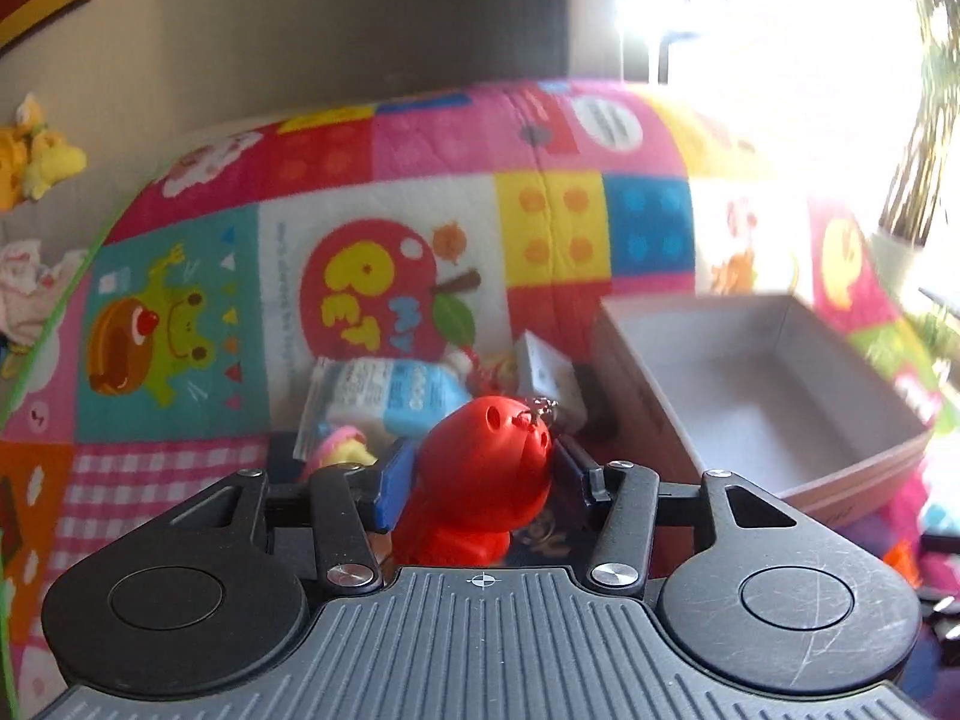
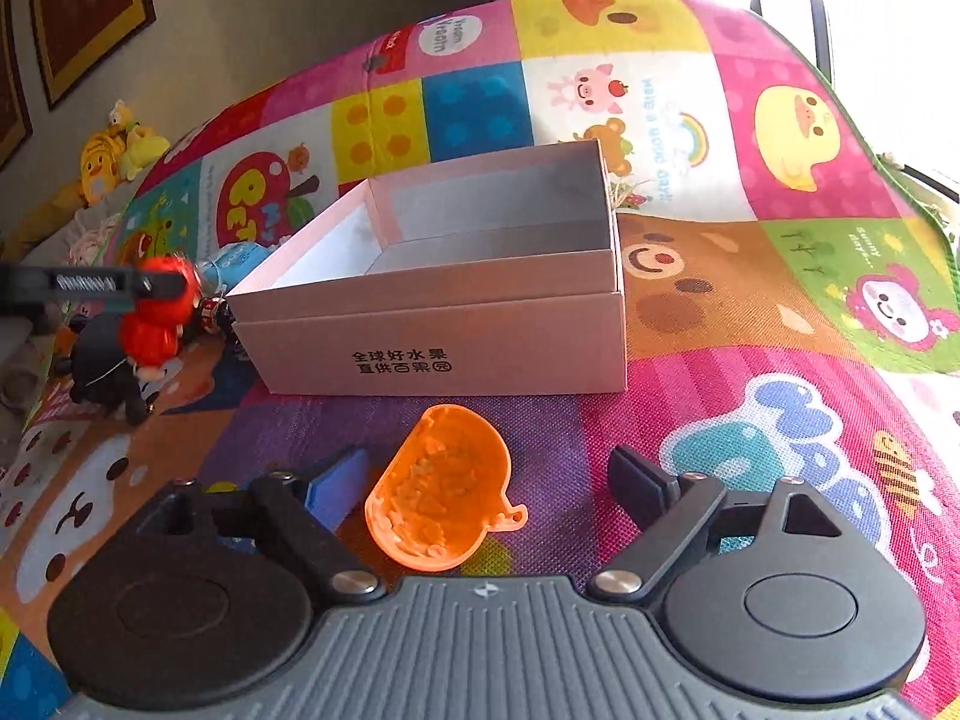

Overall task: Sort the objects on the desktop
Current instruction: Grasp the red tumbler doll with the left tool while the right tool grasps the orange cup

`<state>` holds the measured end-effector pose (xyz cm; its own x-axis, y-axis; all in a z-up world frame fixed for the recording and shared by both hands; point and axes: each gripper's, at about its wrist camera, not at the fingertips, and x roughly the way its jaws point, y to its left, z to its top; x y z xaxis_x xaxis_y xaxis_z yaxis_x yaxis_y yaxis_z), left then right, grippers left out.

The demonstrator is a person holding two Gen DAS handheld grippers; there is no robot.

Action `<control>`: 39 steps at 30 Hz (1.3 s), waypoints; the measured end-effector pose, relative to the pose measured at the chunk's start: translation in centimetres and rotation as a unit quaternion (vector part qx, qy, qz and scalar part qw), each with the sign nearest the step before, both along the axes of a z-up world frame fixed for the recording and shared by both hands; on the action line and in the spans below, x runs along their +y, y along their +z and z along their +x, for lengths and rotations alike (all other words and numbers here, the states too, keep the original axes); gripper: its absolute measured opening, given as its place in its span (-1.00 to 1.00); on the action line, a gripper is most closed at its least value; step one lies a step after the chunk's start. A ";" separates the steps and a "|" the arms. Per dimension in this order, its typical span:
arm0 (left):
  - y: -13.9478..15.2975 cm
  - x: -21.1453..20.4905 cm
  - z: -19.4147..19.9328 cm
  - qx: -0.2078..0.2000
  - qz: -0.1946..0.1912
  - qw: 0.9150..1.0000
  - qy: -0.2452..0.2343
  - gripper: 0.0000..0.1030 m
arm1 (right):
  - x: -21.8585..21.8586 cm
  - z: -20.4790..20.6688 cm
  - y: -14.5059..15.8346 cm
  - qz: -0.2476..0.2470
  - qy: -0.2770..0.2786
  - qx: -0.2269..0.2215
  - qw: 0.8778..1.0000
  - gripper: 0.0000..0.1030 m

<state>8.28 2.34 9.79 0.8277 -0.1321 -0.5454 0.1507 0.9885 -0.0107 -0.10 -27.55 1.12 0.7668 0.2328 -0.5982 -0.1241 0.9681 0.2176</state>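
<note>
Left wrist view: left tool [image 1: 483, 471] clamped on red figure [image 1: 480, 468], lifted near pink box [image 1: 774, 396]; behind, blue packet [image 1: 390, 396], print unreadable. Right wrist view only: right tool [image 2: 486, 486] spread wide around orange shell [image 2: 441, 489] lying on play mat [image 2: 720, 360], pads clear of it. Box front printed "全球好水果 直供百果园".

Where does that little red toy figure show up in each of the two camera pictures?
Left wrist view: the red toy figure sits bottom centre, clamped between the left gripper pads.
Right wrist view: the same figure is at the far left edge, held above the mat beside the box.
Shared landmark: the open pink cardboard box, right of the figure in both views.
</note>
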 end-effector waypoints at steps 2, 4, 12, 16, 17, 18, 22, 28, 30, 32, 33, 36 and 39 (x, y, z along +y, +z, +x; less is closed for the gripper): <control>1.9 1.0 -1.1 -0.007 -0.051 0.999 -0.007 0.07 | 0.0 0.0 0.0 -0.001 0.000 -0.001 1.000 0.71; 3.2 1.5 -2.5 -0.013 -0.082 0.996 -0.016 0.07 | 0.1 0.0 0.1 0.000 -0.002 -0.002 1.000 0.76; 1.2 -0.1 -9.5 -0.005 -0.090 0.993 -0.079 0.07 | 0.1 0.1 0.2 -0.001 -0.006 -0.003 1.000 0.85; -2.1 -1.6 -13.1 0.031 -0.050 0.992 -0.109 0.09 | 0.1 0.2 0.2 -0.003 -0.006 -0.002 1.000 0.87; -2.8 -1.7 -13.9 0.044 -0.051 0.991 -0.118 0.18 | 0.2 0.2 0.2 -0.003 -0.006 -0.001 1.000 0.89; -3.4 -1.6 -14.4 0.058 -0.053 0.989 -0.122 0.25 | 0.2 0.3 0.2 -0.004 -0.007 -0.001 1.000 0.90; -4.9 -1.7 -15.7 0.079 -0.041 0.989 -0.119 0.87 | 0.3 0.3 0.2 -0.006 -0.006 0.001 1.000 0.93; -6.4 -3.4 -16.0 0.102 -0.039 0.985 -0.132 0.92 | 0.3 0.3 0.1 -0.010 -0.010 0.001 1.000 0.96; -6.9 -4.2 -16.2 0.102 -0.011 0.986 -0.135 0.94 | 0.3 0.3 0.1 -0.010 -0.011 0.001 1.000 0.97; -7.3 -4.7 -16.4 0.092 0.033 0.988 -0.121 0.94 | 0.3 0.4 0.1 -0.012 -0.012 0.001 1.000 0.98; -7.4 -4.6 -16.4 0.087 0.051 0.989 -0.109 0.94 | 0.3 0.3 0.1 -0.012 -0.013 0.001 1.000 0.98; -7.5 -3.2 -15.7 0.080 0.071 0.992 -0.067 0.95 | 0.3 0.3 0.1 -0.013 -0.013 0.000 1.000 1.00; -7.5 -1.7 -14.7 0.063 0.088 0.994 -0.024 0.94 | 0.4 0.3 0.1 -0.014 -0.013 0.002 1.000 1.00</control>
<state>-6.41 0.68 2.33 0.7471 -0.0626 -0.6617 0.2057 0.9684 0.1407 0.21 -27.17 1.24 0.7693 0.1971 -0.6077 -0.0986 0.9765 0.1918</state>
